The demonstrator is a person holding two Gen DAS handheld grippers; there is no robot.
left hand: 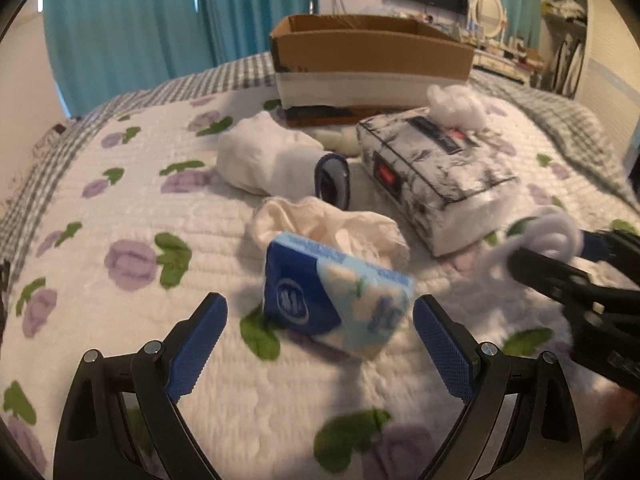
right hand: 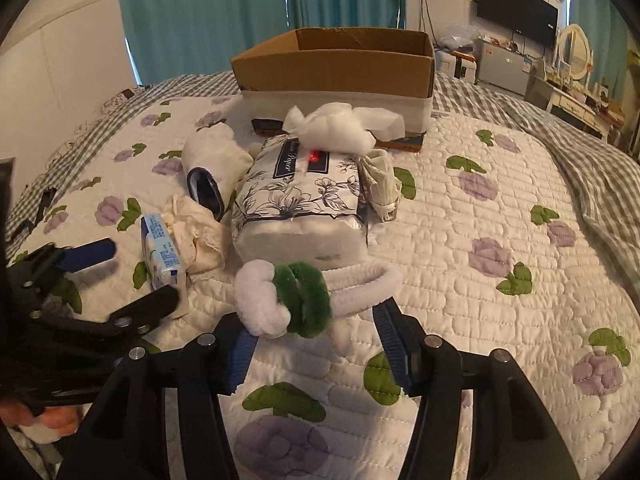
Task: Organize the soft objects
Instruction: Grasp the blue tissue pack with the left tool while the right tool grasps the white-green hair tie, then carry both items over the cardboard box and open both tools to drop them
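Note:
My left gripper [left hand: 320, 340] is open on the quilt, its blue pads either side of a small blue tissue pack [left hand: 336, 300], which also shows in the right wrist view [right hand: 162, 246]. My right gripper [right hand: 316, 344] is wide open around a white and green fuzzy wire bundle [right hand: 296, 300], seen blurred in the left wrist view [left hand: 536, 240]. Behind lie a cream cloth [left hand: 328, 228], a white rolled cloth [left hand: 264, 156], a dark blue ring-shaped item [left hand: 334, 180], a floral tissue pack [left hand: 436, 172] with crumpled white tissue [right hand: 340, 126] on it, and an open cardboard box [right hand: 336, 64].
The bed's floral quilt [right hand: 500, 220] has free room to the right. A small wrapped white bundle [right hand: 382, 190] lies right of the floral pack. Teal curtains [left hand: 140, 28], a wall TV [right hand: 516, 10] and a dresser [right hand: 580, 92] stand beyond the bed.

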